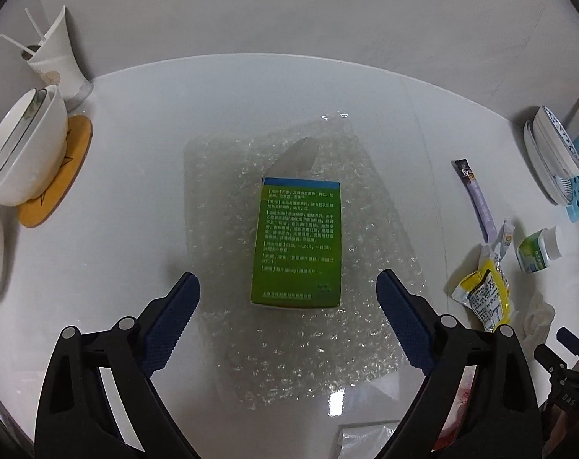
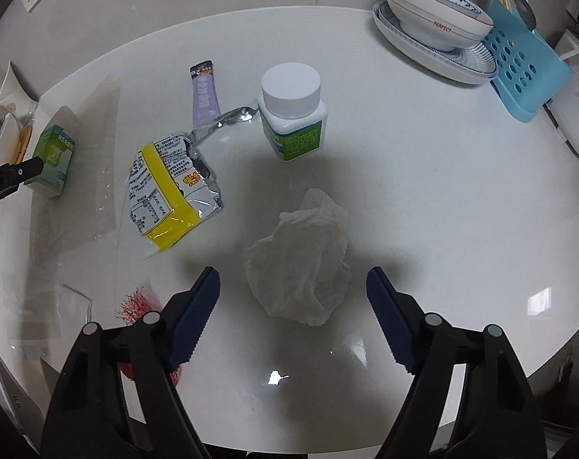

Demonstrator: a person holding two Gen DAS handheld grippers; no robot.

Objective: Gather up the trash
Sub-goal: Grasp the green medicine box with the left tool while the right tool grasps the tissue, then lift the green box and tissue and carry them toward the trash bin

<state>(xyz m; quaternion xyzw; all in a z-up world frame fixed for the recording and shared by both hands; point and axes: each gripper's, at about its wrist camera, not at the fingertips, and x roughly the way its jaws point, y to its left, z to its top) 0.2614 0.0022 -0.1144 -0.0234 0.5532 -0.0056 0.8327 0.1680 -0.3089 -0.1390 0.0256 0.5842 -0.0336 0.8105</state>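
— Trash is spread on the white table (image 2: 423, 199). Under our right gripper (image 2: 293, 283) we see a crumpled tissue (image 2: 301, 264); it lies between the two blue pads, but the pads do not touch it. The jaws stand apart.

— And our left gripper (image 1: 288, 286)?

— It hangs over a green box (image 1: 299, 244) that lies flat on a sheet of bubble wrap (image 1: 228, 176). The jaws are wide there too, one pad at each side of the box's near end, nothing gripped.

— What more do we see near the tissue?

— A torn yellow packet (image 2: 167, 195) lies to the left of it, and a purple sachet (image 2: 204, 93) is behind the packet. A white bottle (image 2: 291, 111) with a green label stands upright beyond the tissue. Something red (image 2: 134, 304) lies at the near table edge, partly hidden by our left finger (image 2: 194, 317).

— And at the sides?

— Stacked bowls (image 1: 25, 145) on an orange coaster (image 1: 60, 176) at the left, a bowl on plates (image 2: 435, 26) beside a blue rack (image 2: 519, 65) at the right.
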